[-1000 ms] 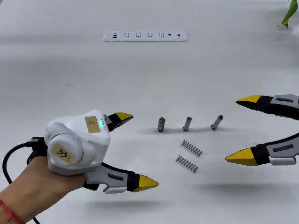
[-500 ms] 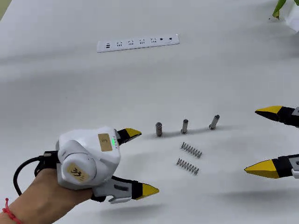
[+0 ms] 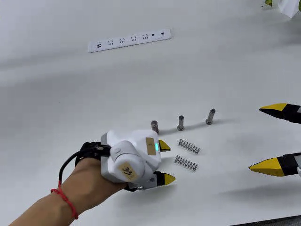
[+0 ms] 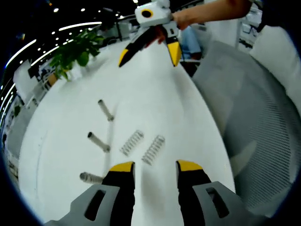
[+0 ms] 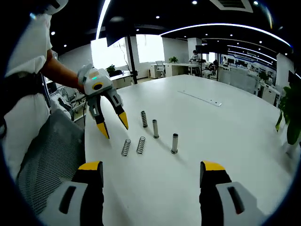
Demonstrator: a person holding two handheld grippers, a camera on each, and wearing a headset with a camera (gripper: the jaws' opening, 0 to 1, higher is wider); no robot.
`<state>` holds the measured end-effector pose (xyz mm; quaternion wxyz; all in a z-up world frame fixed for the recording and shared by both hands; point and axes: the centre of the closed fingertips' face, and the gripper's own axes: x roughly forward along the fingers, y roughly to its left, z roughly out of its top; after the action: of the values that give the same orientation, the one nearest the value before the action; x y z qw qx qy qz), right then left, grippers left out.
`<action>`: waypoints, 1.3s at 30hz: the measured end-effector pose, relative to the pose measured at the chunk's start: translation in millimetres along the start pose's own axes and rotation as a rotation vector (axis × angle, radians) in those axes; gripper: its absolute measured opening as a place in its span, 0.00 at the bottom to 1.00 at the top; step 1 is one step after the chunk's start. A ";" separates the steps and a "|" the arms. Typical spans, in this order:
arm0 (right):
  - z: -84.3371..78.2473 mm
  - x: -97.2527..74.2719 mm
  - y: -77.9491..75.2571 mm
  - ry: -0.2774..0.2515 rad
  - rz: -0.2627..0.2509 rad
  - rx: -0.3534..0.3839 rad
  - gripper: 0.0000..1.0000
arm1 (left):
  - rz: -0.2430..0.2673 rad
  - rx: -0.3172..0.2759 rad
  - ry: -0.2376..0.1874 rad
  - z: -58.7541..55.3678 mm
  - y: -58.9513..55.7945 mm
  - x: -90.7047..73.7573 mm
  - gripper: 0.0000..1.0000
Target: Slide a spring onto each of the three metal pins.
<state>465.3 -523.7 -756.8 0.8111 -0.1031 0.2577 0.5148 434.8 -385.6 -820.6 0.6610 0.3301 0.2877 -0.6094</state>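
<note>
Three metal pins stand in a row on the white table: the left pin (image 3: 154,126) wears a spring, the middle pin (image 3: 181,122) and the right pin (image 3: 210,116) are bare. Two loose springs (image 3: 188,146) (image 3: 186,163) lie just in front of them. My left gripper (image 3: 165,162) is open, low over the table, its tips just left of the loose springs (image 4: 131,142) (image 4: 154,149). My right gripper (image 3: 265,137) hovers wide open to the right of the pins, holding nothing. From the right gripper view, the pins (image 5: 154,128) and springs (image 5: 141,144) lie ahead, with the left gripper (image 5: 114,129) beyond them.
A white power strip (image 3: 130,40) lies at the far side of the table. A green plant (image 4: 75,52) stands near the far right corner. A grey mesh chair (image 5: 42,155) stands at the table's near edge.
My left gripper has moved right and forward, up to the loose springs, and its jaws have narrowed. The right gripper has stayed at the right with jaws wide.
</note>
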 end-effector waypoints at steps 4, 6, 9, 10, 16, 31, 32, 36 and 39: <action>-2.7 -3.4 -2.6 0.000 -0.010 0.007 0.86 | -0.016 0.005 0.015 -0.4 1.7 11.1 0.33; -4.4 -4.8 -3.7 0.004 -0.015 0.011 0.86 | -0.015 0.017 0.023 -0.3 4.0 15.4 0.32; -5.0 -5.6 -4.3 0.003 -0.018 0.015 0.85 | -0.016 0.029 0.030 -0.1 5.6 20.2 0.30; -5.4 -5.7 -4.5 0.003 -0.021 0.017 0.85 | -0.016 0.033 0.031 0.3 5.9 21.8 0.29; -5.8 -4.7 -3.9 0.001 -0.023 0.023 0.85 | -0.020 0.067 0.046 -1.0 7.0 27.3 0.24; -7.7 -5.8 -5.1 0.003 -0.030 0.025 0.85 | -0.033 0.066 0.083 -9.2 3.5 30.0 0.12; -7.9 -5.8 -5.0 0.003 -0.030 0.025 0.85 | -0.033 0.067 0.085 -9.4 3.4 29.8 0.12; -7.9 -5.1 -4.9 0.001 -0.033 0.024 0.84 | -0.032 0.055 0.091 -9.7 3.4 30.2 0.12; -7.7 -4.6 -4.9 0.001 -0.033 0.024 0.84 | -0.031 0.048 0.095 -9.7 3.3 30.4 0.12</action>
<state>465.6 -532.8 -761.4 0.8206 -0.0980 0.2624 0.4981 441.1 -396.5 -850.1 0.6288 0.3698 0.3090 -0.6102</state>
